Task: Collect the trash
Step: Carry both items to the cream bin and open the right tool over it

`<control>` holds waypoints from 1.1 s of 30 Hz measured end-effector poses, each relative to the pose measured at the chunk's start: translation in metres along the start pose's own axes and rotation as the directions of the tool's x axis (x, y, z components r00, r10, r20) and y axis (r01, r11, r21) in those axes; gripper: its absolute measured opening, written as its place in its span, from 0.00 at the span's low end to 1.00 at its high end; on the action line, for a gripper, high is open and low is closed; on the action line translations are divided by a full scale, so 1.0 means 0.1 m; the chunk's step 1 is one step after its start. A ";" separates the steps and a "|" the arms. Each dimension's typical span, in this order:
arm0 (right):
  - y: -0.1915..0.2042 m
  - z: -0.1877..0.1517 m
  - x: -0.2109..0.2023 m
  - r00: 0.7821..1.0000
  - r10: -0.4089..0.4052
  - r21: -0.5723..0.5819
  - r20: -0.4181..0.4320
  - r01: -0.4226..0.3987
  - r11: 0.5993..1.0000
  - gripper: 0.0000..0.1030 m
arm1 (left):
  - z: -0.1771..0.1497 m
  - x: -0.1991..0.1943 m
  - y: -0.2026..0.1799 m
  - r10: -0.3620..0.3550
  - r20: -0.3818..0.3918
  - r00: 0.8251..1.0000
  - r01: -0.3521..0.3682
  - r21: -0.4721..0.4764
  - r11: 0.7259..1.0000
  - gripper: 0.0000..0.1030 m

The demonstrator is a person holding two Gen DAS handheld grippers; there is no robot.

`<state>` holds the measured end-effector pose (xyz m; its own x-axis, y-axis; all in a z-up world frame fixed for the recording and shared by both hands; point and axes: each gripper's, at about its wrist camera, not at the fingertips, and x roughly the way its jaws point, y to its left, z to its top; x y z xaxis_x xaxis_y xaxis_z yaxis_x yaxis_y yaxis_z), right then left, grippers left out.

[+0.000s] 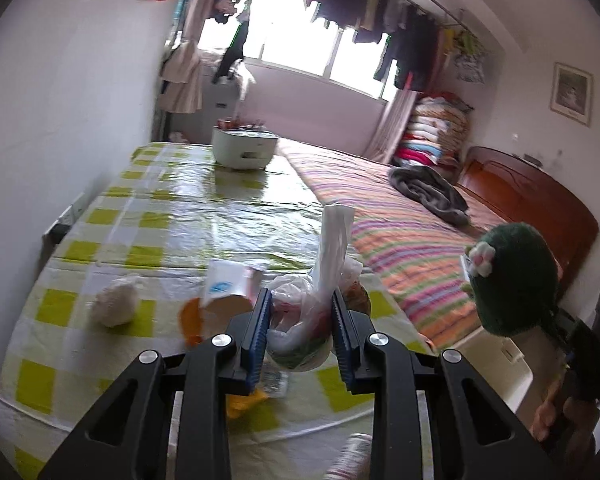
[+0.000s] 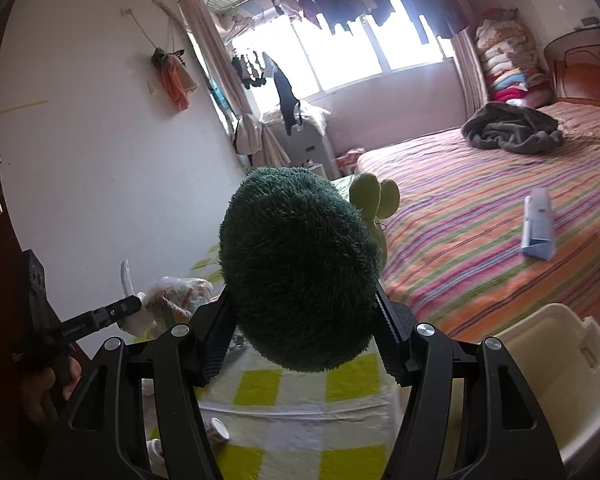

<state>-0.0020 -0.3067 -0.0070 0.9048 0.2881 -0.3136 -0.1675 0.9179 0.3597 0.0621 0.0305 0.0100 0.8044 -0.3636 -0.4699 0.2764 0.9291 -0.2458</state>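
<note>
My left gripper (image 1: 300, 294) is shut on a thin plastic bag (image 1: 300, 336) stuffed with trash; its white tail sticks up between the pads. The bag hangs just above the green-checked table (image 1: 140, 220). Loose trash lies there: a crumpled white paper ball (image 1: 114, 306), a tipped paper cup (image 1: 228, 292), an orange wrapper (image 1: 192, 320) and a yellow wrapper (image 1: 244, 398). My right gripper (image 2: 302, 292) is shut on a dark green plush toy (image 2: 296, 264), which hides most of the table beyond it. The right wrist view shows the left gripper (image 2: 134, 304) and bag (image 2: 176, 296) at the left.
A white bin (image 2: 556, 360) stands between the table and the striped bed (image 2: 480, 200). On the bed lie a grey blanket (image 2: 512, 128) and a blue box (image 2: 538, 224). A white appliance (image 1: 244, 148) sits at the table's far end. A small can (image 1: 352, 456) lies near the table's front edge.
</note>
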 end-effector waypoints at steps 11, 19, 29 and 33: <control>-0.32 0.02 -0.35 0.996 -0.090 -0.010 0.027 0.090 0.996 0.60 | -0.08 0.05 -0.66 -0.123 -0.032 0.992 0.125 0.070 0.990 0.28; -0.67 -0.04 -0.61 0.983 -0.180 0.030 0.030 0.179 0.983 0.60 | -0.19 0.07 -1.19 -0.208 -0.069 0.976 0.215 0.130 0.968 0.28; -0.99 -0.11 -0.92 0.968 -0.247 0.116 0.043 0.240 0.964 0.67 | -0.38 0.17 -1.67 -0.259 -0.126 0.958 0.280 0.197 0.940 0.28; -1.05 -0.07 -1.04 0.967 -0.240 0.156 0.089 0.224 0.962 0.68 | -0.45 0.19 -1.81 -0.269 -0.146 0.952 0.296 0.216 0.931 0.28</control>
<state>-0.0818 -0.4309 -0.0183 0.9496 0.0340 -0.3115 0.1029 0.9050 0.4127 0.0041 -0.1481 0.0074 0.6147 -0.6057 -0.5052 0.6085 0.7717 -0.1849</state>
